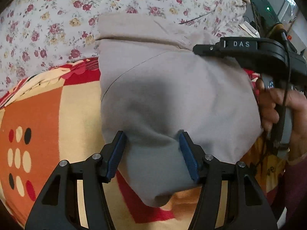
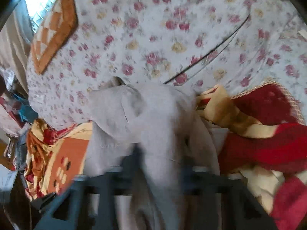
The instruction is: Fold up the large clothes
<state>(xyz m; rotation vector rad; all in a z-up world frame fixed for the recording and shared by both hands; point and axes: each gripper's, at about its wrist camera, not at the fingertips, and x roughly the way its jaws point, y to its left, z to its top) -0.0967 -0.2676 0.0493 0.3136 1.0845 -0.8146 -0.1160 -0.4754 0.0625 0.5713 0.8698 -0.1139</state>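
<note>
Grey-beige garment [image 1: 172,95] — folded, bunched, on patterned bedding

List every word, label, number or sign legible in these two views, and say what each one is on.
"DAS": raised letters on the black body of the right gripper, seen from the left wrist view.
Dark marks on the patterned blanket under the right hand: too partial to read.
Right wrist view: blurred, no text legible.
Grey garment, floral sheet: no print or label shows.

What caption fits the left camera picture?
Left claw straddles grey garment on patterned blanket.
</note>
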